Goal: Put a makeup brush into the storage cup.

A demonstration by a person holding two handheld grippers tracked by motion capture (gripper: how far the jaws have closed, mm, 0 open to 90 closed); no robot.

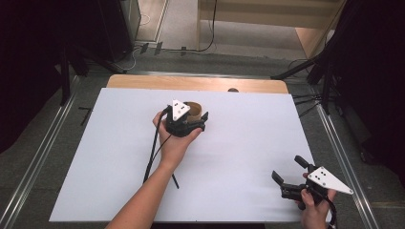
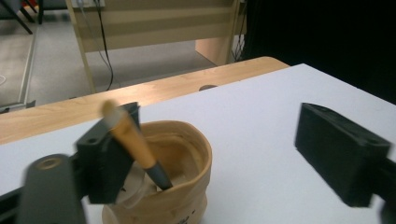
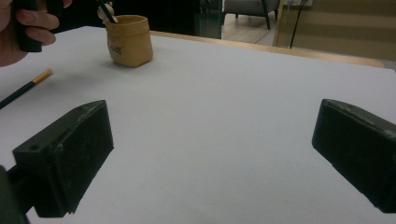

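Tan and soft-walled, the pouch-like cup (image 2: 161,177) stands on the white bench (image 1: 239,157) just above the middle of the high view, with a brush (image 2: 135,147) leaning inside it, its wooden handle up toward the upper left of the left gripper view. The left gripper (image 1: 188,125) sits right beside the cup, its jaws apart and clear of the brush. A second brush (image 3: 25,87) lies flat at the left edge of the right gripper view. The right gripper (image 1: 291,175), at the lower right of the high view, stands wide apart over bare bench.
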